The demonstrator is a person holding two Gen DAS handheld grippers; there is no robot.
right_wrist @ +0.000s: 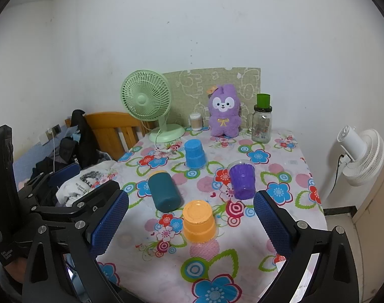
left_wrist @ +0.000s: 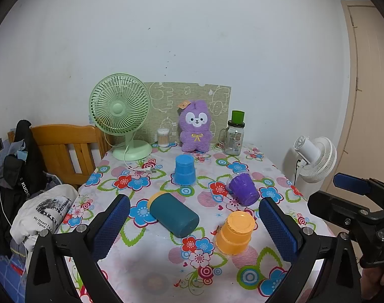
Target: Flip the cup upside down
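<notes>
Several cups are on the floral tablecloth. A blue cup [left_wrist: 184, 169] [right_wrist: 195, 153] and an orange cup [left_wrist: 234, 231] [right_wrist: 198, 220] stand upside down. A teal cup with a yellow rim [left_wrist: 173, 213] [right_wrist: 163, 191] lies on its side. A purple cup [left_wrist: 243, 188] [right_wrist: 242, 181] lies tilted on its side. My left gripper [left_wrist: 194, 229] is open and empty, above the near part of the table around the teal and orange cups. My right gripper [right_wrist: 191, 223] is open and empty, with the orange cup between its fingers in view.
At the table's far edge stand a green desk fan [left_wrist: 121, 111], a cotton-swab jar [left_wrist: 163, 137], a purple plush toy [left_wrist: 195, 128] and a glass jar with a green lid [left_wrist: 233, 136]. A wooden chair [left_wrist: 65, 149] and clothes are left; a white floor fan [left_wrist: 315, 159] is right.
</notes>
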